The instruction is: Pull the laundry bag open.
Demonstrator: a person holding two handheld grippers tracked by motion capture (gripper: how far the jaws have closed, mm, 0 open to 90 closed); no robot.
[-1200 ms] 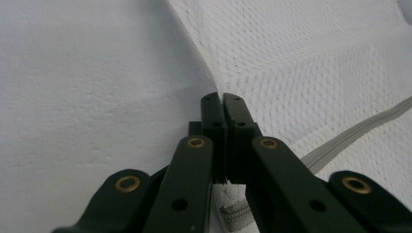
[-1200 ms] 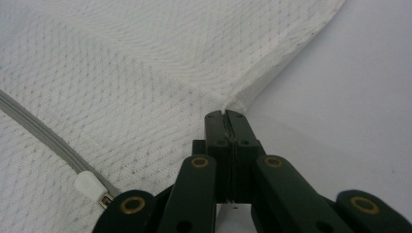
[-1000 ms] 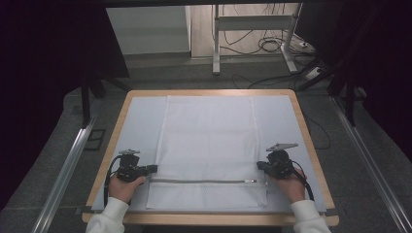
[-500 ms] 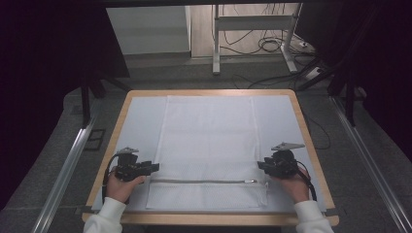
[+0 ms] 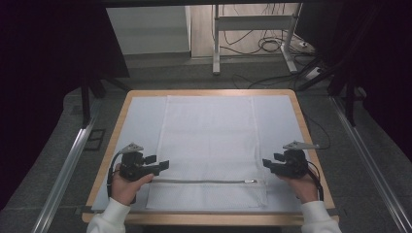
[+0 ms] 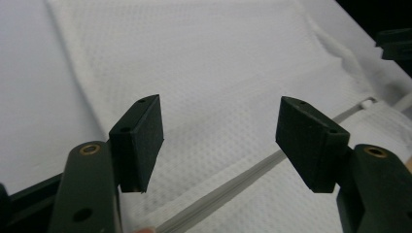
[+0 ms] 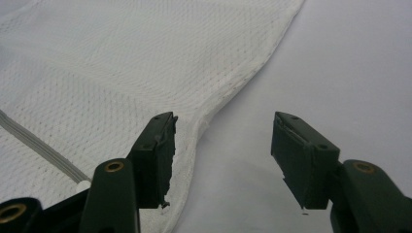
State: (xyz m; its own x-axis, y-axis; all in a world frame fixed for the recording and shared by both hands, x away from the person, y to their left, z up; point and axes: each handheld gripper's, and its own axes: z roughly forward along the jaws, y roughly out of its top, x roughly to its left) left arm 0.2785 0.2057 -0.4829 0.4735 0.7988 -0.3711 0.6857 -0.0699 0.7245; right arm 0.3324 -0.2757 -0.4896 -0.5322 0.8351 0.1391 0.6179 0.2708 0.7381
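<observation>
The left gripper (image 5: 163,162) had its fingers (image 6: 141,138) spread wide, having just been opening, with nothing between them; in the left gripper view they hung above the white mesh laundry bag (image 6: 209,77), whose grey zipper (image 6: 233,182) ran slantwise below the gap. The right gripper (image 5: 268,162) likewise had its fingers (image 7: 160,155) apart, just opened and free of any thing; in the right gripper view one of them stood over the bag's hemmed side edge (image 7: 228,85) and the other over the pale sheet (image 7: 340,63) beside it.

In the high view each gripper sat just outside one end of the zipper (image 5: 204,181), the left at the bag's left edge, the right near the slider end. The bag (image 5: 209,141) lay flat and spread out in the middle of the sheet (image 5: 138,121), which covered the wooden bench (image 5: 297,99). The person's hands (image 5: 127,183) came in from the near edge in white sleeves (image 5: 109,218).
</observation>
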